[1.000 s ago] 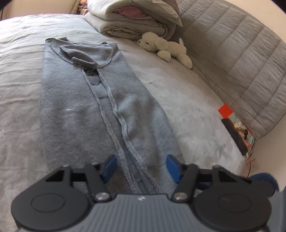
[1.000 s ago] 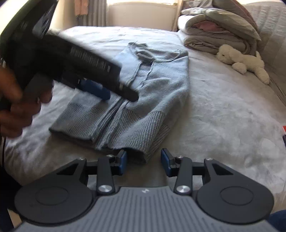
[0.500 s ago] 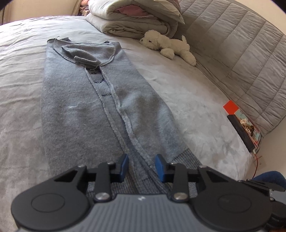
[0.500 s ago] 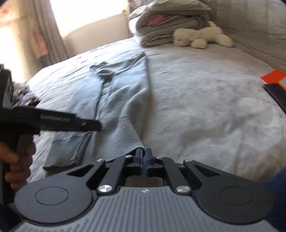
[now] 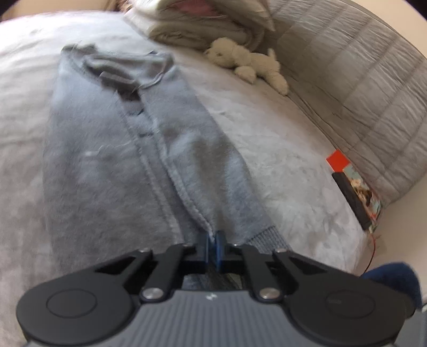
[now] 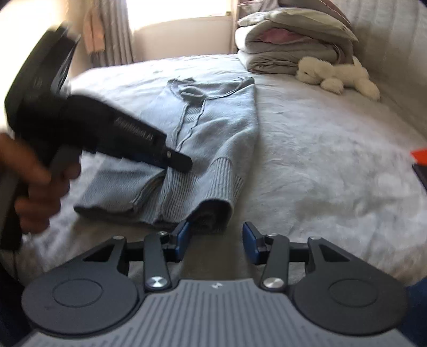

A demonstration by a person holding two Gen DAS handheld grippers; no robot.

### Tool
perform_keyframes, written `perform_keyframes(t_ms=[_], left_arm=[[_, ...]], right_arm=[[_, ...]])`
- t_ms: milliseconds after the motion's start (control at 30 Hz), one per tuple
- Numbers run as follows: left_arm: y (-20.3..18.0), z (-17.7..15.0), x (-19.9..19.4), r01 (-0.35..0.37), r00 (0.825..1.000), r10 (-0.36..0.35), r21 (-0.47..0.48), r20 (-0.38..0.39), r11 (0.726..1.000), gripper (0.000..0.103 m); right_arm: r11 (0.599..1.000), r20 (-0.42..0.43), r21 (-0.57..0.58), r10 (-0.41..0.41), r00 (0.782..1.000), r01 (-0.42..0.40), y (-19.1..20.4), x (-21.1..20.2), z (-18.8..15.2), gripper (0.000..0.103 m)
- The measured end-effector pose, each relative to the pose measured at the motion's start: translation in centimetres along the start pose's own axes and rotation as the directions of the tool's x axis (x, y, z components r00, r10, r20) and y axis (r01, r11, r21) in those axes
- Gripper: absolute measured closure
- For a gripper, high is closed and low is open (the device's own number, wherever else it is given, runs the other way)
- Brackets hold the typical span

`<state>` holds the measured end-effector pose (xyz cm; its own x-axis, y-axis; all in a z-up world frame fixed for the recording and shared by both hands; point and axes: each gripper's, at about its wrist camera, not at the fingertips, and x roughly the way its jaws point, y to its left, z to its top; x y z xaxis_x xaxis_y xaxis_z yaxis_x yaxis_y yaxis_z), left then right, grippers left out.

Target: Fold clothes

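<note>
A grey-blue knitted sweater [image 5: 106, 173] lies lengthwise on the bed [image 5: 280, 149], sides folded in and collar at the far end. My left gripper [image 5: 213, 240] is shut, pinching the folded edge near the ribbed hem. In the right wrist view the sweater [image 6: 221, 128] lies ahead, and a hand [image 6: 34, 186] holds the left gripper [image 6: 184, 162] down on its hem area. My right gripper [image 6: 216, 235] has its jaws opening. The hem's near corner [image 6: 213, 211] lies just beyond its left pad, and neither pad presses on it.
A pile of folded bedding [image 6: 293, 40] and a white plush toy [image 6: 336, 74] sit at the head of the bed. A quilted headboard [image 5: 360, 80] runs along the right, with an orange-cornered book [image 5: 352, 186] at its foot. A window [image 6: 181, 10] lies beyond.
My left jaws have closed onto the sweater's folded edge near the hem. The right jaws shut half a second ago and now stand apart again at the hem's corner.
</note>
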<state>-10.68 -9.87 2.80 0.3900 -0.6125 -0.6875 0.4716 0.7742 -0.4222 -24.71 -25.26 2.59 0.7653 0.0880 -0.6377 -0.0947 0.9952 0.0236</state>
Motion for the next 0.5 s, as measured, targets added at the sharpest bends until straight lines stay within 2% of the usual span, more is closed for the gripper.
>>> perform_keyframes(t_ms=[100, 300, 333, 400, 467, 500], left_arm=[[0.0, 0.0, -0.3, 0.005, 1.0, -0.005, -0.003, 0.001, 1.0, 0.098], [0.2, -0.1, -0.1, 0.038, 0.998, -0.041, -0.051, -0.048, 0.998, 0.096], [0.1, -0.2, -0.2, 0.043, 0.997, -0.046, -0.053, -0.055, 0.998, 0.093], [-0.2, -0.3, -0.4, 0.057, 0.996, -0.06, -0.047, -0.062, 0.997, 0.071], [-0.8, -0.5, -0.3, 0.071, 0.995, -0.073, -0.03, -0.061, 0.997, 0.063], [-1.2, -0.6, -0.2, 0.068, 0.995, -0.069, -0.022, -0.065, 0.997, 0.064]], right_arm=[[1.0, 0.008, -0.021, -0.013, 1.0, 0.013, 0.2, 0.0, -0.2, 0.055], [0.996, 0.031, -0.091, -0.015, 0.999, 0.018, 1.0, -0.1, -0.3, 0.055], [0.995, 0.03, -0.102, -0.018, 0.999, 0.021, 1.1, -0.1, -0.4, 0.055], [0.993, 0.027, -0.112, -0.024, 0.999, 0.027, 1.2, 0.0, -0.6, 0.055], [0.994, 0.023, -0.105, -0.025, 0.999, 0.027, 1.0, 0.0, -0.6, 0.055], [0.995, 0.024, -0.097, -0.023, 0.999, 0.025, 0.9, 0.0, -0.6, 0.055]])
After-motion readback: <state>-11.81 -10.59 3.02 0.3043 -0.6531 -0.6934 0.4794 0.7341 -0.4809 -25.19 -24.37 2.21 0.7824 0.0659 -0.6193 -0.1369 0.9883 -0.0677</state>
